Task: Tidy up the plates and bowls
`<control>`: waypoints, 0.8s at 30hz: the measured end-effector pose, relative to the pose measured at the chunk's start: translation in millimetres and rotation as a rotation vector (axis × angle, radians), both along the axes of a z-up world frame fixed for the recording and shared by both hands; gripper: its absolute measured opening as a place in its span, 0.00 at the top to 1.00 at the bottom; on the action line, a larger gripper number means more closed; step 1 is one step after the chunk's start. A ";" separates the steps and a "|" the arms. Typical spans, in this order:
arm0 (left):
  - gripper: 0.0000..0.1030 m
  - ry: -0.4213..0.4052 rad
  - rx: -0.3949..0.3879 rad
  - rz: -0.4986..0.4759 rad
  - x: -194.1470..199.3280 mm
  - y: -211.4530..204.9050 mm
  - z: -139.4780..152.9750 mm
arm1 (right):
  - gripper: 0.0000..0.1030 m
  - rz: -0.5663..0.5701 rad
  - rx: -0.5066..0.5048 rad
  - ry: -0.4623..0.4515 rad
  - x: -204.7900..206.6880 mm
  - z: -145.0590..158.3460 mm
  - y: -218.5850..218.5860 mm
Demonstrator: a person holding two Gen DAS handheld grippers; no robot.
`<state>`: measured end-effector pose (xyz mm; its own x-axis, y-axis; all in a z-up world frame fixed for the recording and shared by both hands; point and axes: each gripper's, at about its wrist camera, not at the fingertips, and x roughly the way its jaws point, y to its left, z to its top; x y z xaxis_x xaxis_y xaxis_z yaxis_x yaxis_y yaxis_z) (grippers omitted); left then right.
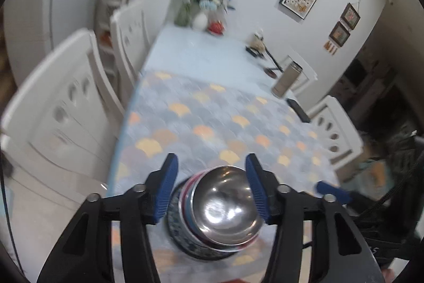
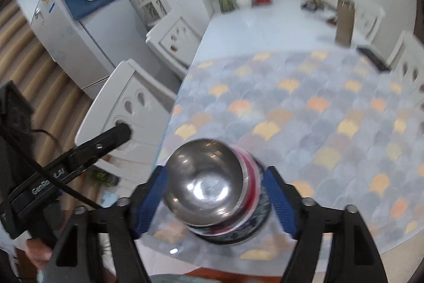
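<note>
A stack of dishes stands near the table's front edge: a shiny steel bowl [image 1: 225, 200] on top, a red-and-white striped bowl [image 1: 186, 206] under it, and a dark blue patterned plate [image 1: 182, 238] at the bottom. The stack also shows in the right wrist view, with the steel bowl [image 2: 204, 182] over the patterned plate [image 2: 254, 227]. My left gripper [image 1: 212, 184] is open, its blue pads on either side of the steel bowl, apart from it. My right gripper [image 2: 214, 200] is open and straddles the same stack. The left gripper's black body [image 2: 69, 169] shows at the left.
The table [image 1: 206, 110] has a scallop-patterned cloth. A steel thermos [image 1: 286, 80], a dark flat device [image 1: 298, 110] and a small ornament [image 1: 258, 43] sit at the right. Vases with flowers [image 1: 204, 4] stand at the far end. White chairs [image 1: 66, 108] flank the table; a fridge [image 2: 79, 31] stands left.
</note>
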<state>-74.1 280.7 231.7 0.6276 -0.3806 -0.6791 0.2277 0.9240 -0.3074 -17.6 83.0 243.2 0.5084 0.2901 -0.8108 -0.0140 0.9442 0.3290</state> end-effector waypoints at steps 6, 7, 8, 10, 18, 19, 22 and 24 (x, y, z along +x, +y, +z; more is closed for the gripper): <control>0.37 -0.042 0.058 0.122 -26.6 -17.5 14.1 | 0.23 0.038 -0.267 -0.159 -18.9 31.0 -12.1; 0.37 -0.036 0.052 0.129 -31.4 -19.8 13.4 | 0.19 0.032 -0.309 -0.177 -21.2 38.1 -17.7; 0.36 -0.023 0.044 0.131 -35.9 -23.0 12.1 | 0.13 0.024 -0.329 -0.188 -24.2 43.5 -22.1; 0.36 0.041 0.024 0.096 -46.0 -32.9 5.2 | 0.06 -0.028 -0.333 -0.204 -37.2 53.0 -36.4; 0.36 0.037 0.085 0.072 -109.8 -56.7 5.3 | 0.03 -0.101 -0.270 -0.098 -97.4 29.3 -57.6; 0.36 0.041 0.089 0.077 -114.1 -57.6 5.6 | 0.03 -0.081 -0.261 -0.085 -102.4 27.2 -56.8; 0.36 0.068 0.070 0.099 -122.8 -54.1 5.5 | 0.03 -0.093 -0.239 -0.100 -117.7 29.0 -54.5; 0.36 0.092 0.058 0.101 -120.7 -50.0 4.3 | 0.03 -0.098 -0.216 -0.091 -121.6 27.7 -54.1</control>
<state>-194.8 230.7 236.0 0.5952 -0.2775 -0.7542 0.1063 0.9574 -0.2685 -139.2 28.9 270.9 0.5990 0.0610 -0.7984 0.0609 0.9907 0.1213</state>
